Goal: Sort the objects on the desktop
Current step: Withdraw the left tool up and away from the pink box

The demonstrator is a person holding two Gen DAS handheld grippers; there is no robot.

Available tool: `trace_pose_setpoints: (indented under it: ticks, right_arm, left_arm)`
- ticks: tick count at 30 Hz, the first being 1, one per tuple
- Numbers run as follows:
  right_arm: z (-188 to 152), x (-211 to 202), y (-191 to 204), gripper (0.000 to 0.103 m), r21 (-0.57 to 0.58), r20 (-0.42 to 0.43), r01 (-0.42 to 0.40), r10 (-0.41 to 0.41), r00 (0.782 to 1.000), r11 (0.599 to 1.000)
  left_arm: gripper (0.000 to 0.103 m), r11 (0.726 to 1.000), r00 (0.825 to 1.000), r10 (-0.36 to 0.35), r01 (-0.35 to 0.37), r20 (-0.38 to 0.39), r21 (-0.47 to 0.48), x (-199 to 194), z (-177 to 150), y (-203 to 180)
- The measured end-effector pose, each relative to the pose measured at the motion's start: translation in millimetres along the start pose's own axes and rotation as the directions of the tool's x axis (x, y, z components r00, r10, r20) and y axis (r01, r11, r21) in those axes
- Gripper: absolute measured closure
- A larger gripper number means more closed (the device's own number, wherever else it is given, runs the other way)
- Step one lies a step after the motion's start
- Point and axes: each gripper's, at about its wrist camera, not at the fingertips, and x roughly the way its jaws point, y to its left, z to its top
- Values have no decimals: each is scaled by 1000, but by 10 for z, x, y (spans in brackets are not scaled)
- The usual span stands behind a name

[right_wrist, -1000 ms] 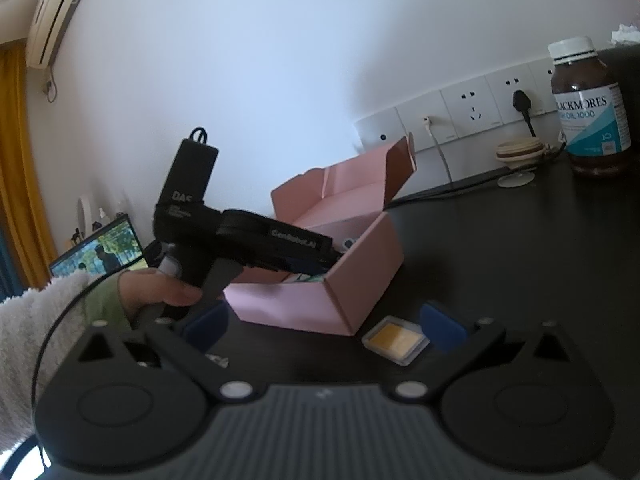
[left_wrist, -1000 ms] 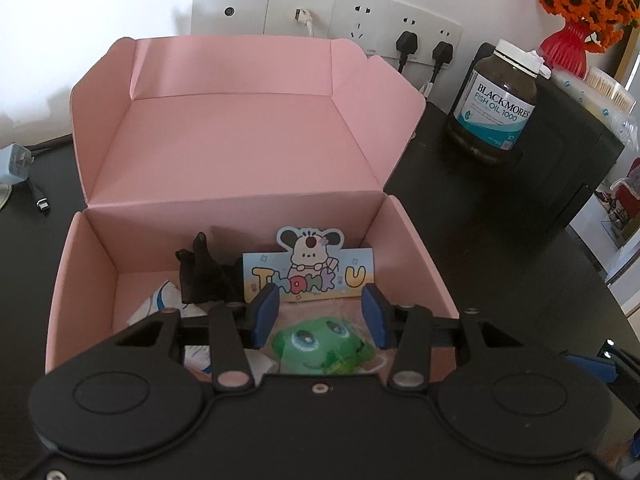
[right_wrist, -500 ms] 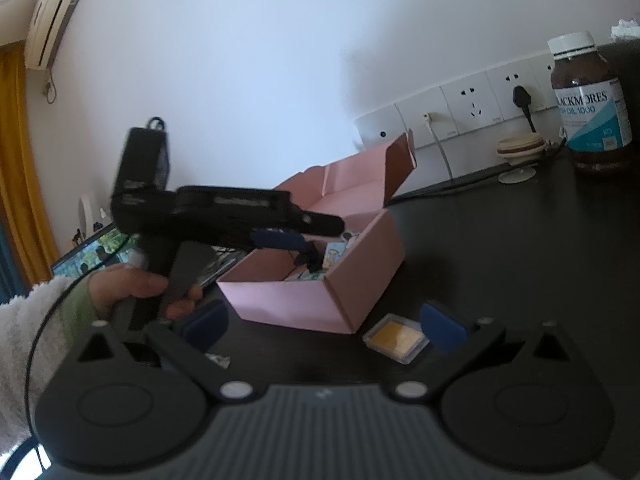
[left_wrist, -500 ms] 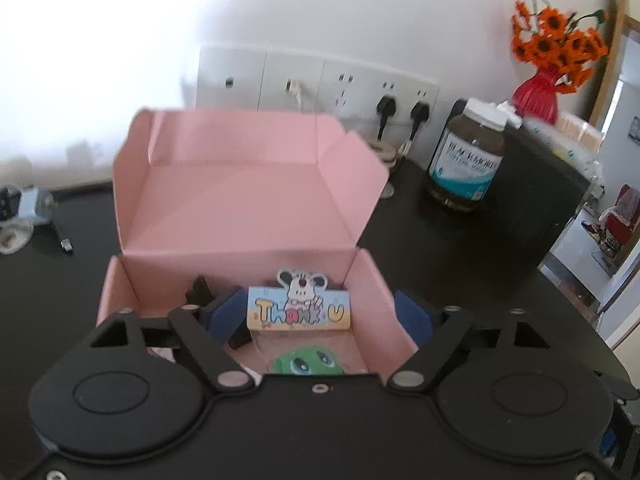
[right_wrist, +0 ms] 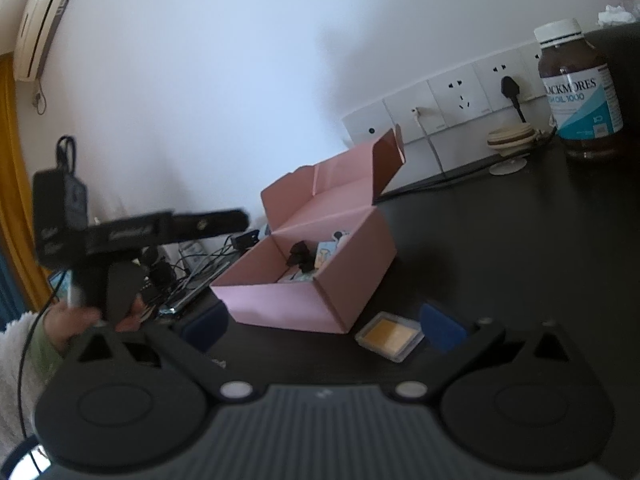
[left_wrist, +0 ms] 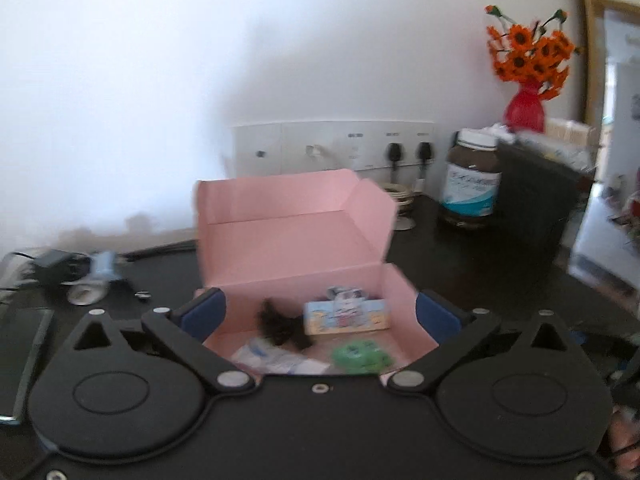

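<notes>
Several small things, among them a green frog toy [left_wrist: 362, 356], already lie in the open pink cardboard box [left_wrist: 296, 240] mid-desk, while both hand-held grippers gape wide and empty, a small clear-cased yellow pad [right_wrist: 390, 336] left outside.

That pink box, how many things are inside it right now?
4 show in the pink box: a black clip-like item at the back left, a cartoon thank-you card standing to its right, a white packet front left, a green toy front right. More may lie hidden beneath.
</notes>
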Motion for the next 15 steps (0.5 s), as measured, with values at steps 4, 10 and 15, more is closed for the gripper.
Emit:
trace_pose_setpoints:
  ticks: [4,10,15]
  right_arm:
    - [5,1,-11,1,8,0,5,-5,1000,1000]
    - [13,-1,-56,1,36,1,15,-15,1000,999]
    - [11,-3,-57,1,36,4,16,-16,1000,999]
  left_arm:
    - [0,999,1000,15,-16,20,39,-130,-69,-7]
    - [0,999,998,38,-40,-58,-32,-294,-150,31]
    - [0,993,993,112,-113,-44,-15,-444,-277,41]
